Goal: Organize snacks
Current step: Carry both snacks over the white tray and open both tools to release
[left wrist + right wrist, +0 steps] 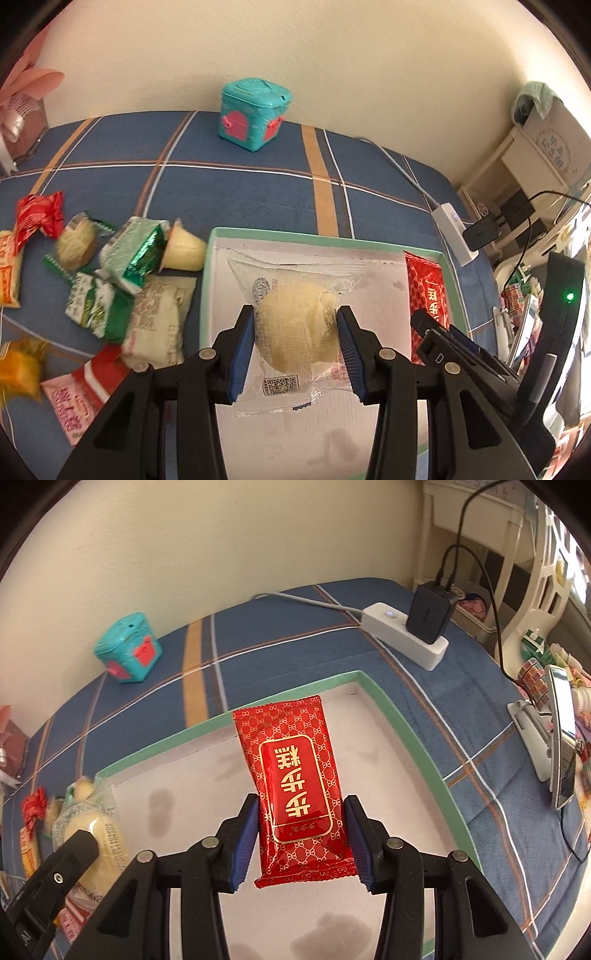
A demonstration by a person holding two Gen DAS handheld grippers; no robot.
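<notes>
1. Right now your left hand-held gripper (295,332) is clamped on a clear-wrapped pale pastry (295,328), and your right hand-held gripper (301,829) pinches a red packet (295,786) by its sides; both snacks hang over the green-rimmed tray (406,746).
2. Lower each one until it is just above the white tray floor before you ease your grip; a drop from height could crush the soft pastry.
3. Keep the pastry towards the tray's left and the red packet by the right rim, so they lie side by side.
4. Leave room, because the loose snack pile (110,280) on the plaid bed (240,192) beside the tray probably follows.
</notes>
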